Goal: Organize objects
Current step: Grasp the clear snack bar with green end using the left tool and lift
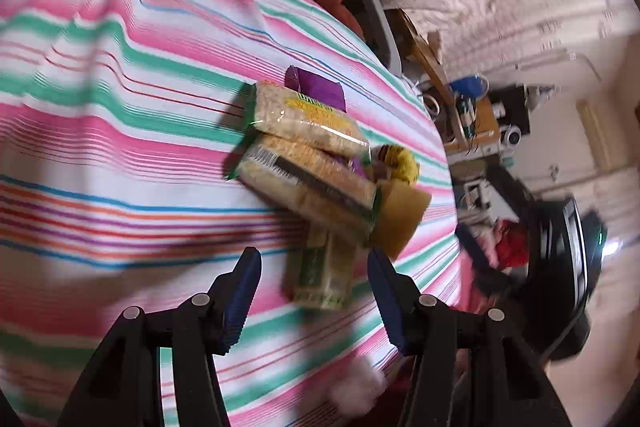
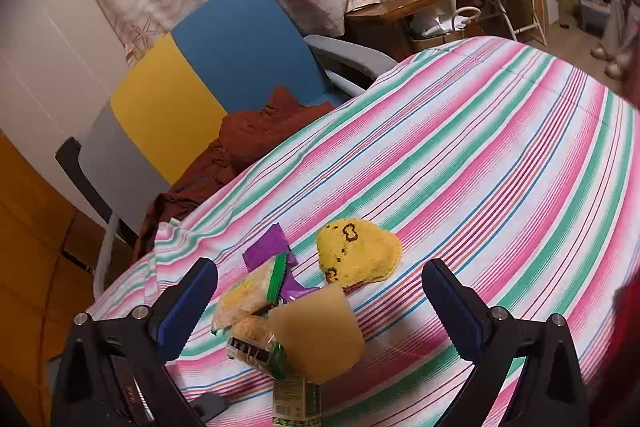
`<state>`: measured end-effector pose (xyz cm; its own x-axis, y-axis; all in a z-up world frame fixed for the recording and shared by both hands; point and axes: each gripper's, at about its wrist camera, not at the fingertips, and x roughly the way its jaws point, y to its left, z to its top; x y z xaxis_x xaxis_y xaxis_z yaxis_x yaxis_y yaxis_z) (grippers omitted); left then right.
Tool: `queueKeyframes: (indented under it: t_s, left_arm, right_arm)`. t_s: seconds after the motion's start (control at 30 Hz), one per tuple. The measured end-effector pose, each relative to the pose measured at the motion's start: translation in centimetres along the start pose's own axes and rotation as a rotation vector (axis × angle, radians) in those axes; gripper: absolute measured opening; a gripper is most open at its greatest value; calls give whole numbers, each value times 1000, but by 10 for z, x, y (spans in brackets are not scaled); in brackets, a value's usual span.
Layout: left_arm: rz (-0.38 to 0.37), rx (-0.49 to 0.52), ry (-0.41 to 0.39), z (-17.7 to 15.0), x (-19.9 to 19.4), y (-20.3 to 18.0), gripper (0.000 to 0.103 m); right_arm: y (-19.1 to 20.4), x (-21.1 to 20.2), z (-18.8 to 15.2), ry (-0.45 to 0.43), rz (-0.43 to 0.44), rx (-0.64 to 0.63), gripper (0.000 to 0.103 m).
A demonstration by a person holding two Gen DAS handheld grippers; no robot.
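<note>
Snack packets lie heaped on the striped tabletop cloth, seen from the left wrist just beyond the left claw, whose blue-padded fingers stand spread with nothing between them. Leftmost in the heap, a clear rice-cake packet rests on top of a second, barcoded packet; a purple wrapper pokes out behind them, and a green-labelled packet sits nearest the claw, partly under the barcoded one. To the right, a tan square sponge touches the pile, with a yellow knitted pouch just beyond it.

From the right wrist, the right claw is likewise spread wide and empty, hanging above the same heap. A rust-coloured garment lies at the tabletop's far left edge, in front of a blue-and-yellow chair. The view from the left wrist is blurred.
</note>
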<state>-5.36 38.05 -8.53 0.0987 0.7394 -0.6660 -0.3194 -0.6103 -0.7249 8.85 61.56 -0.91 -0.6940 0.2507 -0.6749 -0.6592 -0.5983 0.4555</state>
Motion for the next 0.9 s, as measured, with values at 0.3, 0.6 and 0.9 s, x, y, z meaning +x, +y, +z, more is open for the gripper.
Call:
queueKeyframes:
  t_s: [0.3, 0.6, 0.9]
  left_arm:
    - [-39, -98, -35, 26, 32, -3, 60]
    - [-94, -210, 2, 29, 54, 14, 65]
    - [-66, -303, -43, 47, 55, 26, 30]
  right_arm:
    - [-4, 4, 1, 23, 35, 39, 103]
    - [-3, 11, -1, 46, 19, 26, 103]
    - [-1, 17, -2, 61, -18, -1, 103]
